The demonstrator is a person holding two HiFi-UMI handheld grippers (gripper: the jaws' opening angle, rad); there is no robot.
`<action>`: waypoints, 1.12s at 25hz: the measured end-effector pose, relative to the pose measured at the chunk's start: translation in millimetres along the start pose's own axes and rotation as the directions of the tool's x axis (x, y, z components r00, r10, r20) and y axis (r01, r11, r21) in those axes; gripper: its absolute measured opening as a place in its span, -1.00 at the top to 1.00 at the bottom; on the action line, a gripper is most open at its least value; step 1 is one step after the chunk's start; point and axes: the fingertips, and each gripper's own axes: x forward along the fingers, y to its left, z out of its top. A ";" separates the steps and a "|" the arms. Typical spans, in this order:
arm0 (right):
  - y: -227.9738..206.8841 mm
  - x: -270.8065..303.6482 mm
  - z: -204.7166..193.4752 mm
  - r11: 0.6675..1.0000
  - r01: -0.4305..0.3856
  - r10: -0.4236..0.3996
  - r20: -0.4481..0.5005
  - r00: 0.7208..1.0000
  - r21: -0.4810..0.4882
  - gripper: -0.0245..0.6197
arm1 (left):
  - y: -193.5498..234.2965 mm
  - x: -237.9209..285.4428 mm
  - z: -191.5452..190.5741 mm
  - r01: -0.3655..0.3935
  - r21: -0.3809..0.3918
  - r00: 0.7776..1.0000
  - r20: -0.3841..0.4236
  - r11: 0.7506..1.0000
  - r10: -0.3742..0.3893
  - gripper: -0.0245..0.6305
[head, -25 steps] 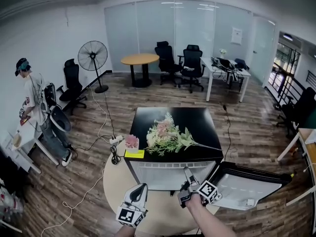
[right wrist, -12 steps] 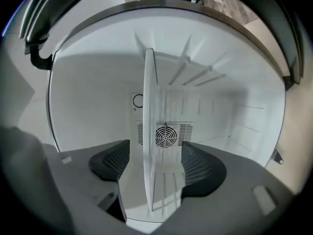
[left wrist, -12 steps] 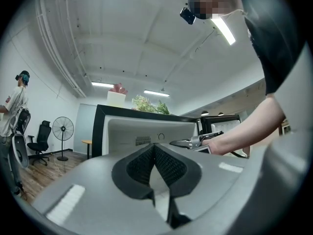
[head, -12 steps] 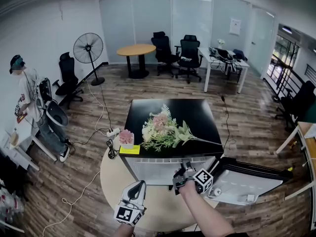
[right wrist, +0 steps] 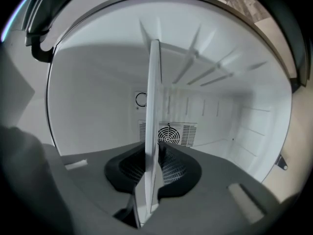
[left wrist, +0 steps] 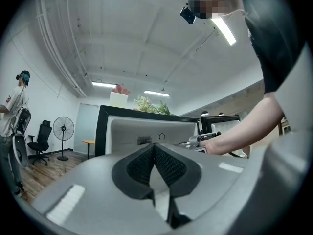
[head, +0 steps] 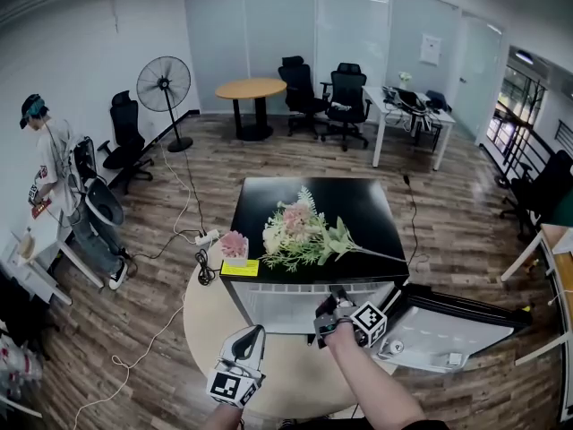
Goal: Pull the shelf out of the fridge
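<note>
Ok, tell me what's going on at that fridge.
A person holding a gripper in each hand is at a small black fridge whose door stands open. The right gripper reaches inside. Its jaws have just been closing and now pinch the near edge of the shelf, which is not yet pulled out. The left gripper waits outside, jaws together and empty.

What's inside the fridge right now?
The shelf, seen edge-on, gripped by the right gripper, whose jaws have just been closing on it. Behind it are the back wall's fan vent and ribbed white walls. The gripper's body hides the nearest part.
</note>
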 end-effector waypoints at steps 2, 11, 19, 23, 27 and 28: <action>2.2 0.0 -0.1 1.000 -0.021 0.021 0.000 1.000 0.005 0.80 | -1.3 -0.6 0.7 0.002 0.000 1.000 0.001 1.000 -0.002 0.93; 1.7 -2.9 -0.5 1.000 -0.013 0.013 0.016 1.000 0.015 0.82 | -5.6 -4.2 4.8 0.020 0.006 1.000 0.002 1.000 -0.020 0.93; 4.5 -13.6 -4.7 0.999 -0.032 0.031 0.016 0.999 0.016 0.83 | -3.6 -7.3 11.5 0.028 0.018 0.999 0.020 0.999 -0.028 0.93; 3.6 -22.6 -7.3 1.000 0.002 -0.003 0.018 1.000 0.014 0.83 | -3.2 -8.6 15.9 0.027 0.018 0.999 0.026 0.999 -0.028 0.93; 3.2 -26.4 -9.6 1.000 0.000 0.000 0.015 1.000 0.021 0.83 | -1.9 -8.3 18.5 0.032 0.023 0.999 0.033 0.999 -0.033 0.93; 2.9 -27.9 -10.0 1.000 0.006 -0.006 0.017 1.000 0.022 0.83 | -1.1 -8.1 19.2 0.030 0.022 0.999 0.036 0.999 -0.031 0.93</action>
